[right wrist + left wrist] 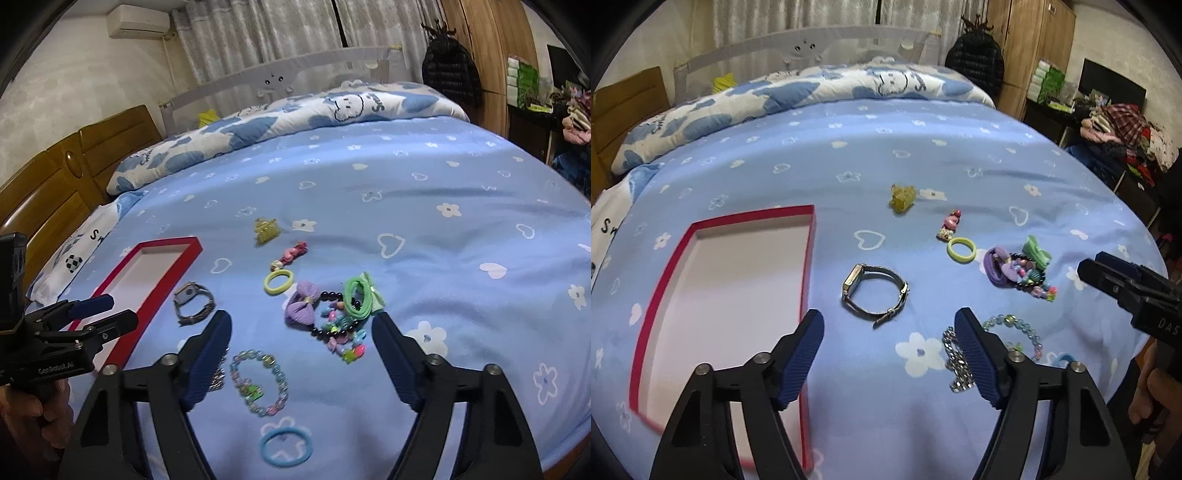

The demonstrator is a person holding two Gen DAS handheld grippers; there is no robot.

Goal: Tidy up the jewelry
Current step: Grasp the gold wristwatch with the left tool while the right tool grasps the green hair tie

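Note:
An empty red box lies on the blue bedsheet at the left. Right of it lies a metal watch, and my left gripper hovers open just in front of it, holding nothing. A silver chain lies partly hidden behind its right finger. My right gripper is open above a pastel bead bracelet and a heap made of a purple bow, a black bead bracelet and a green tie. Nothing touches its pads.
Farther back lie a yellow-green hair tie, a pink clip and a yellow clip. A blue hair tie lies near the front edge. A folded quilt runs along the far side of the bed.

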